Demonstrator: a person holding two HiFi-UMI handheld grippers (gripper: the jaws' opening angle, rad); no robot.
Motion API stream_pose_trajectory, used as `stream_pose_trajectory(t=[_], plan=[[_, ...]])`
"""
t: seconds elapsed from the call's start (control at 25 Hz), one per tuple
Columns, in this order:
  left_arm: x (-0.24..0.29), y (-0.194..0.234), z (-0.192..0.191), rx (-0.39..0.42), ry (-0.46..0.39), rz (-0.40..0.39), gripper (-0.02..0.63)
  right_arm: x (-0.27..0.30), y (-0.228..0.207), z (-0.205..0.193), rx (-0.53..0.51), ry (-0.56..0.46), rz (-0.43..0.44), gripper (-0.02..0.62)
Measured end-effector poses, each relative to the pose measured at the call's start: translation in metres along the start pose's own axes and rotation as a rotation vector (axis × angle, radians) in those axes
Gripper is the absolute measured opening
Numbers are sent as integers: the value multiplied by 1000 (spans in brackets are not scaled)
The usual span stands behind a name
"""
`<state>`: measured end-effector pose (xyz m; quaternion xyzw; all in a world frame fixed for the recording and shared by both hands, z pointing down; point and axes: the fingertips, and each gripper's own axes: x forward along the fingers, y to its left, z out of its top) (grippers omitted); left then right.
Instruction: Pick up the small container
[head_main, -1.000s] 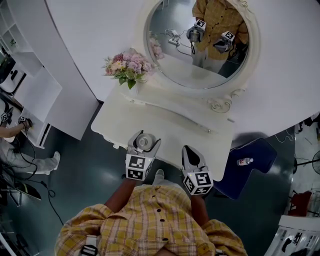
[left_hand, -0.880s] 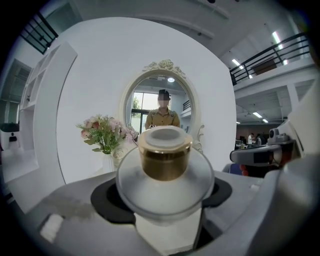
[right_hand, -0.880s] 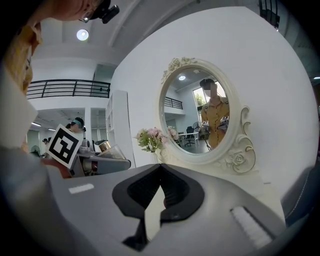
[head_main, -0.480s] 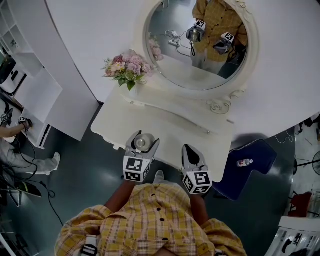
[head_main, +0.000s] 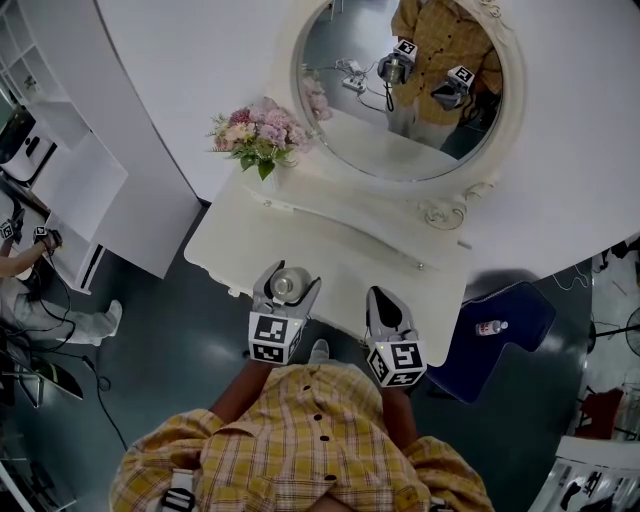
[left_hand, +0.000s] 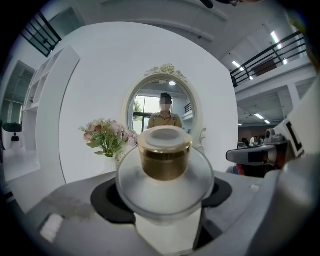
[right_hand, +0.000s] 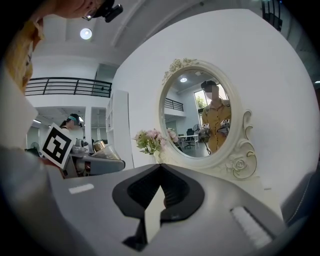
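Observation:
The small container (left_hand: 165, 170) is a clear round jar with a gold collar and white lid. It sits clamped between the jaws of my left gripper (head_main: 285, 288), held above the near edge of the white dressing table (head_main: 330, 250). In the head view the small container (head_main: 287, 284) shows as a silvery disc between the grey fingers. My right gripper (head_main: 385, 312) hovers beside it to the right, shut with nothing in it; its black pads (right_hand: 172, 192) meet at the tips. From the right gripper view the left gripper with the jar (right_hand: 100, 146) appears at far left.
A bouquet of pink flowers (head_main: 252, 133) stands at the table's back left, below the oval mirror (head_main: 405, 85). A white shelf unit (head_main: 60, 170) stands left. A dark blue stool (head_main: 495, 330) with a small bottle (head_main: 490, 325) is at the right.
None of note: both grippers stay where they were and the jar remains held; only the head camera shifted slightly.

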<state>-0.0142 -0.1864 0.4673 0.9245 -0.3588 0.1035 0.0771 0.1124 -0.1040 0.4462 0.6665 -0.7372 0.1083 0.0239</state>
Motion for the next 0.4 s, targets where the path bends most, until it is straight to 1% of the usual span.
stream_pose_trajectory(t=[0.4], plan=[[7, 3, 1, -2, 4, -2, 342, 9, -1, 5, -3, -12, 2, 2]])
